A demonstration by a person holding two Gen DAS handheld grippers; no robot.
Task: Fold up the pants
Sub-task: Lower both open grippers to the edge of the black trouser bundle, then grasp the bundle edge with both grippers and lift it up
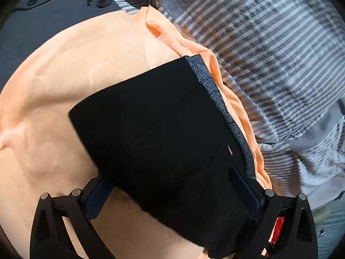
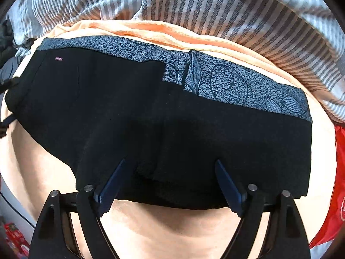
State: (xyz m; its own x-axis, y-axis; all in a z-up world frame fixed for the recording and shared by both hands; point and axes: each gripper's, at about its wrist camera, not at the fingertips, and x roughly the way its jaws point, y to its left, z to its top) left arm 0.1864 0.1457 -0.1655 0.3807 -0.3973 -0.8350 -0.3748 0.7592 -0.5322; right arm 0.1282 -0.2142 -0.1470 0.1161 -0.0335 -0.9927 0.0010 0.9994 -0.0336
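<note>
Right wrist view: my right gripper point(image 2: 170, 185) stands wide over the near edge of the folded pants point(image 2: 151, 129), which lie on the peach sheet point(image 2: 172, 233). My left gripper point(image 1: 174, 194) straddles them, also wide. I should smooth the fold squarely, keeping edges aligned.

The left tongs point(image 1: 170, 185) are built of matte black plastic. Each side is a pair of flat, curved bars with long triangular cut-outs, joined by round silver-grey pins that stand up at the joints. Inside the bars sit dark navy-blue fingers point(image 1: 98, 200), flat and slab-like.

The right tongs point(image 2: 170, 183) have the same make: black forked bars with triangular slots and four grey pin heads across the frame. Their blue fingers point(image 2: 112, 185) are long, narrow blades that taper to a point, and a fine saw-tooth ridging runs along the lower edge of each one.
</note>
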